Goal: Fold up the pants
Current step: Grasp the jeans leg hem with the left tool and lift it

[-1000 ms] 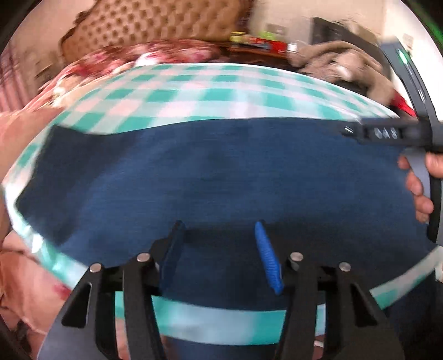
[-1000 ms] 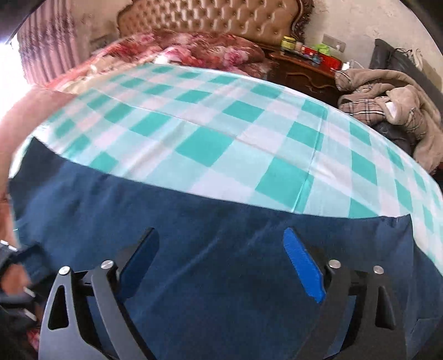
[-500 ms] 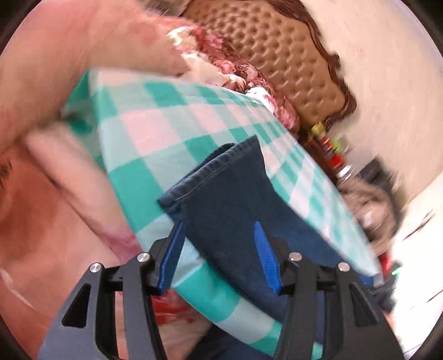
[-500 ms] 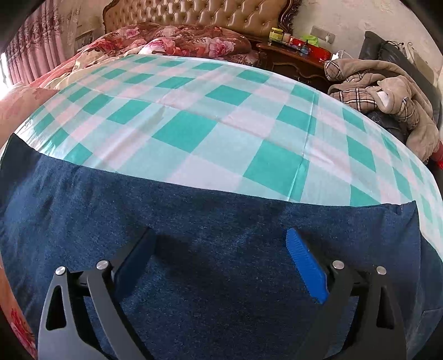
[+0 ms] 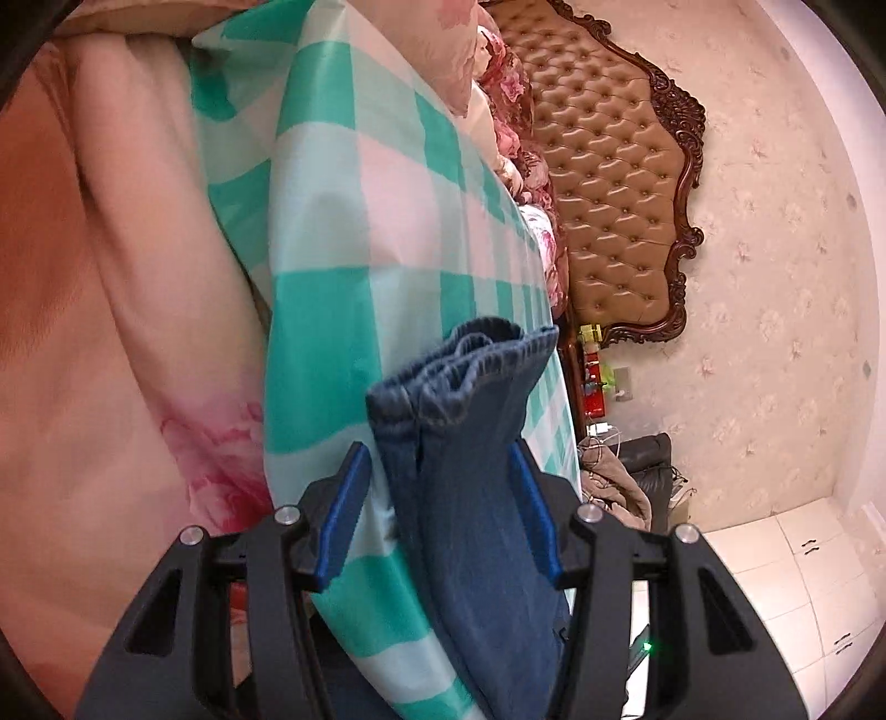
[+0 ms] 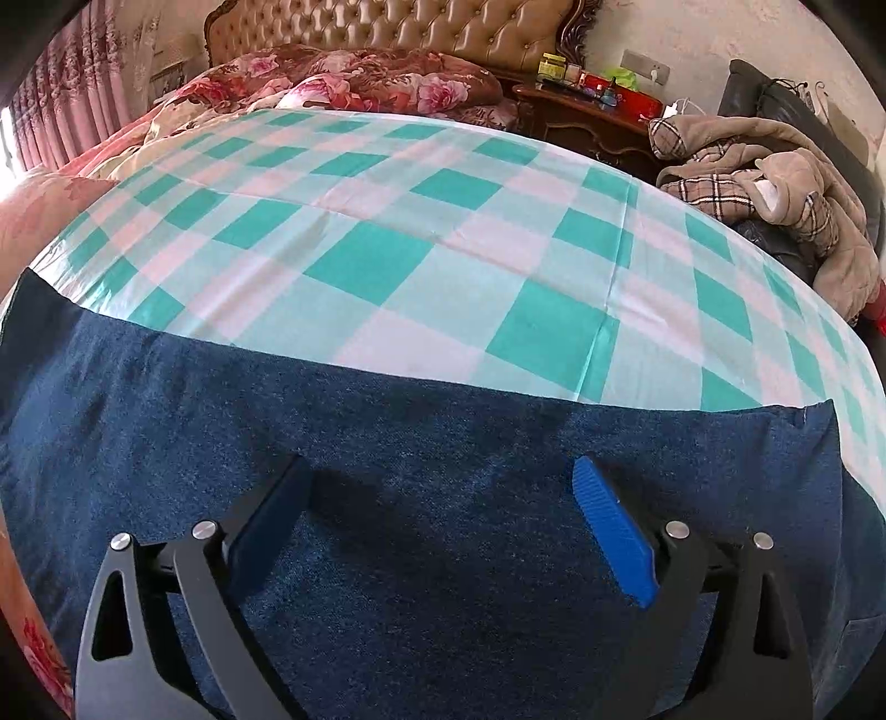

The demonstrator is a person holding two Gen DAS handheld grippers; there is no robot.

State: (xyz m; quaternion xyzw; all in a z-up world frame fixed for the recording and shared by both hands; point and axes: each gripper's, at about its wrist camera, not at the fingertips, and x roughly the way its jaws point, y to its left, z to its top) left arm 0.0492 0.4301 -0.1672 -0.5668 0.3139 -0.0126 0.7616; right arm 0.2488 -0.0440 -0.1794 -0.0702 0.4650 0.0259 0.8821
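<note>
Dark blue denim pants [image 6: 387, 443] lie flat along the near edge of a bed covered by a teal-and-white checked sheet [image 6: 387, 249]. In the left wrist view the picture is rolled, so the bed stands on its side. There the pants' gathered, ribbed end [image 5: 470, 365] sticks up between the blue pads of my left gripper [image 5: 437, 482]. Its jaws are closing, and the left pad [image 5: 354, 487] is still clear of the cloth. My right gripper [image 6: 443, 509] hovers open and wide over the middle of the pants, with nothing pinched.
A tufted tan headboard [image 6: 387, 27] and floral bedding [image 6: 360, 77] are at the far end. To the right a dark wooden nightstand [image 6: 581, 116] carries small items, and a heap of plaid and beige clothes [image 6: 775, 194] lies beyond. Pink floral bedding [image 5: 138, 332] hangs beside the sheet.
My left gripper swept from over the pants' middle to their end and rolled on its side; the ribbed end now sits between its jaws. The right gripper stayed put.
</note>
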